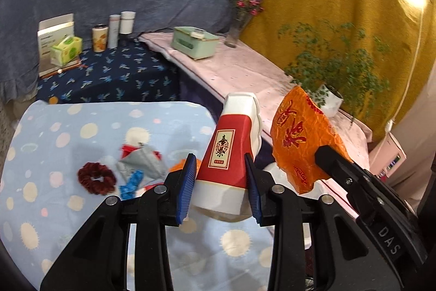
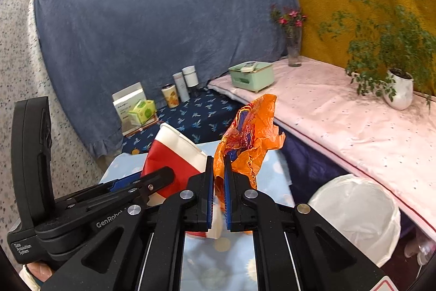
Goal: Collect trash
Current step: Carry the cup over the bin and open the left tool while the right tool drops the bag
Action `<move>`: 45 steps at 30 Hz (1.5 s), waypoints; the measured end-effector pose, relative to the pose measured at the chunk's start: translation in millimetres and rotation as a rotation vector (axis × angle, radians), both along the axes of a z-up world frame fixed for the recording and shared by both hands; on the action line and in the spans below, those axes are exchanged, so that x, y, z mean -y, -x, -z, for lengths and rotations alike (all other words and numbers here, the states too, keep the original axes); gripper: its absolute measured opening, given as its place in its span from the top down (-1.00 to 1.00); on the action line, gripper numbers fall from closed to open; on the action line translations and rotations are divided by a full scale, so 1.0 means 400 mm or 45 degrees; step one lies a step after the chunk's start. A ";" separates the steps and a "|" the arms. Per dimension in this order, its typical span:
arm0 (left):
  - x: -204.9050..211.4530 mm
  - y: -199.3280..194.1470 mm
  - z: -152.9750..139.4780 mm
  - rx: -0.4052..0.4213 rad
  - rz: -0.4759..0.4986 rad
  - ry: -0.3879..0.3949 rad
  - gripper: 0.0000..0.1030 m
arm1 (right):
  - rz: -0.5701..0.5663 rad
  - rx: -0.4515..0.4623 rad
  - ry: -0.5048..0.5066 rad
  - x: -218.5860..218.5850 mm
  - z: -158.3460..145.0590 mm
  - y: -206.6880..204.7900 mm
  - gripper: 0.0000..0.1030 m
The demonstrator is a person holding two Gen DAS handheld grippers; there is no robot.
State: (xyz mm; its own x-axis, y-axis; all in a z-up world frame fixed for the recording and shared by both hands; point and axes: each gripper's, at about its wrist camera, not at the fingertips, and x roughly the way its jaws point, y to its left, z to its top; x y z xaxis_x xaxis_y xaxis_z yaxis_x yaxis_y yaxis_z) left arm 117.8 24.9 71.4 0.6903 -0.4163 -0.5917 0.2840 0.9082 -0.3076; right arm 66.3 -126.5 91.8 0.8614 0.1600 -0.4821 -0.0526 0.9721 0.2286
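Blue spotted cloth is covering the bench (image 1: 81, 222) that is filling the lower left of my left wrist view, and it is the biggest thing I am looking over. Next in size, the white-lined bin (image 2: 357, 212) is sitting at the lower right of my right wrist view, beside the bench and below the pink-covered ledge (image 2: 340, 111). That is the relation my coming move is turning on, as I judge it: the bin is lying to the right of and below both loads, and my right gripper (image 2: 218, 190) is the nearer of the two to it.

My left gripper (image 1: 220, 182) is clasping the red and white carton (image 1: 231, 152) across its lower body, partly spread, the carton's long axis running up and away from me, leaning slightly to the right in the frame. My right gripper is pinched nearly closed on the orange wrapper (image 2: 248, 135), which is standing crumpled above the pads. Both are hanging clear of the cloth, side by side.

More litter is waiting on the bench at centre left of the left view: a grey packet (image 1: 144, 162), a blue wrapper (image 1: 132, 184) and a dark red scrunchie (image 1: 96, 177), close together.
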 end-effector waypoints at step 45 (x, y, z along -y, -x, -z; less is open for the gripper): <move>0.436 -0.001 0.149 -0.150 0.326 -0.085 -0.08 | 0.438 -0.185 -0.089 0.413 0.210 0.082 0.64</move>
